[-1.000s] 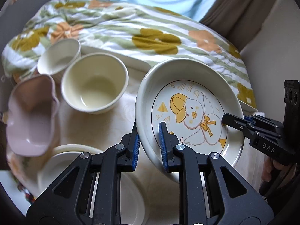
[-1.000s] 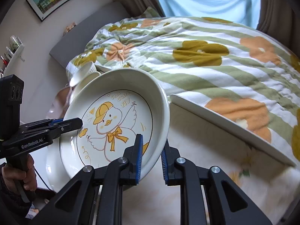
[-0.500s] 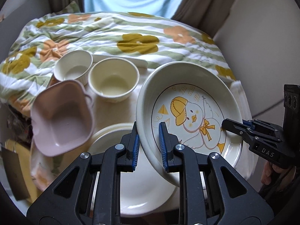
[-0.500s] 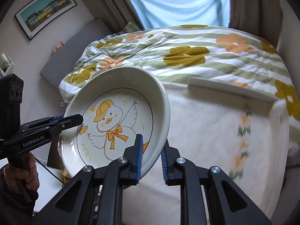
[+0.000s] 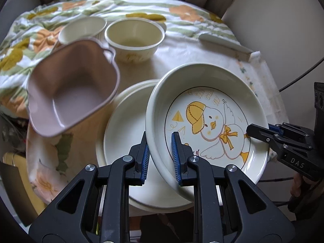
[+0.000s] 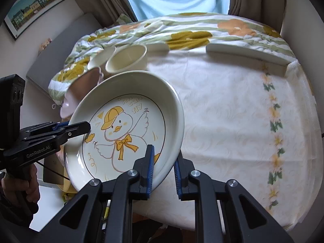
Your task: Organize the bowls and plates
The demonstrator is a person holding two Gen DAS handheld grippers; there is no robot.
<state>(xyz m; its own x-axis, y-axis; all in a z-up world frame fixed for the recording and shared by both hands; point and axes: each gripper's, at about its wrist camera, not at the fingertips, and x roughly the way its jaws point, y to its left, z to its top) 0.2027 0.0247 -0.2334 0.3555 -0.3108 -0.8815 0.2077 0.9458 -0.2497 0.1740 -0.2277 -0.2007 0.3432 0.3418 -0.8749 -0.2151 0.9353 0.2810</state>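
Both grippers are angling steeply down, each pinching a rim of the duck plate (image 5: 210, 121): left gripper (image 5: 160, 158) gripping its near-left rim, right gripper (image 6: 163, 169) clamping the opposite edge. The plate's hanging tilted, partly over the plain white plates (image 5: 125, 141).

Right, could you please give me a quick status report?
Both tongs, left and right, shut on duck plate. Plate above plain plates. Pink bowl close beside.
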